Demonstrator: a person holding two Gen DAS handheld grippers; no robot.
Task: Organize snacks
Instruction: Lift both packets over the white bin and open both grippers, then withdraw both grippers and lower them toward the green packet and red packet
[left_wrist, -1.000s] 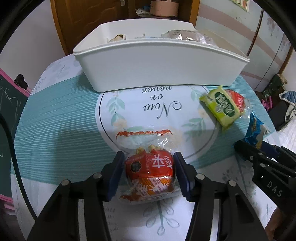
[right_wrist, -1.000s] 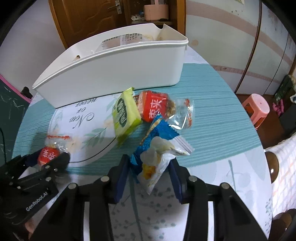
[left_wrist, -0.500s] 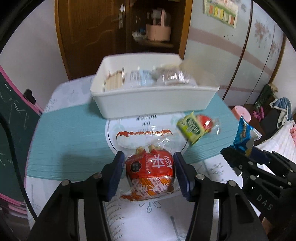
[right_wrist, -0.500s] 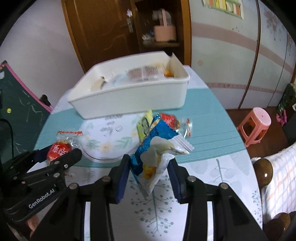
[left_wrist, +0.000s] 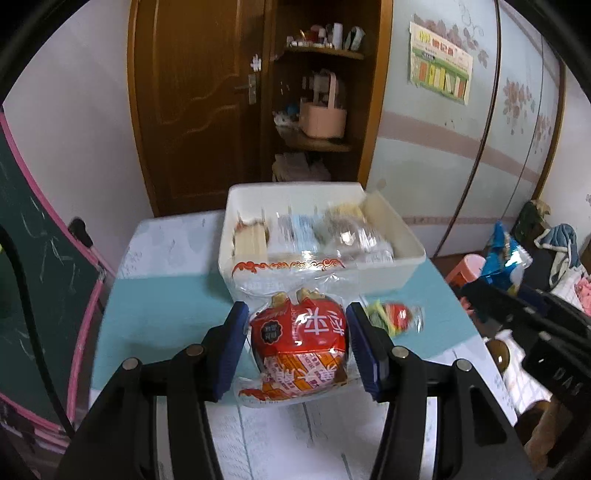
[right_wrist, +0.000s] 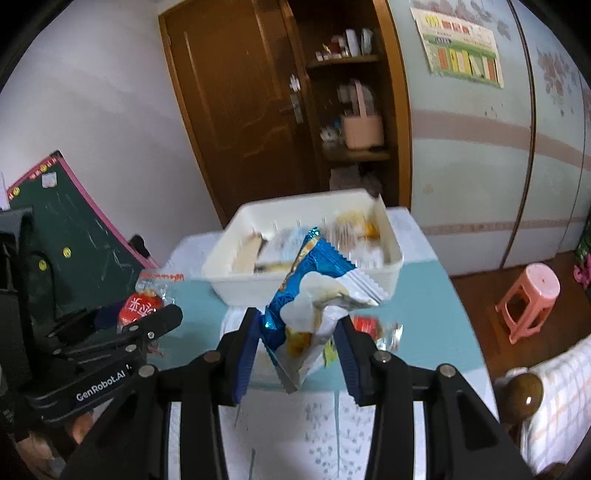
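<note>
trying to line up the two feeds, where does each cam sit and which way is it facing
Left wrist: on the left gripper, looking forward over its red snack pack to the white bin; the right gripper shows at right.
Right wrist: on the right gripper, looking past its blue chip bag to the bin; the left gripper shows at left.
Shared: bin, table, both grippers.

A dark wooden door (left_wrist: 199, 103) is set in a pale wall, with open corner shelves (left_wrist: 321, 96) beside it, on which a pink basket (left_wrist: 323, 118) is kept. A wardrobe with flower-patterned sliding doors (right_wrist: 480, 147) is hung with a poster (right_wrist: 458, 48). A green chalkboard (right_wrist: 70, 236) is seen at left, and a pink stool (right_wrist: 528, 299) on the brown floor.
</note>
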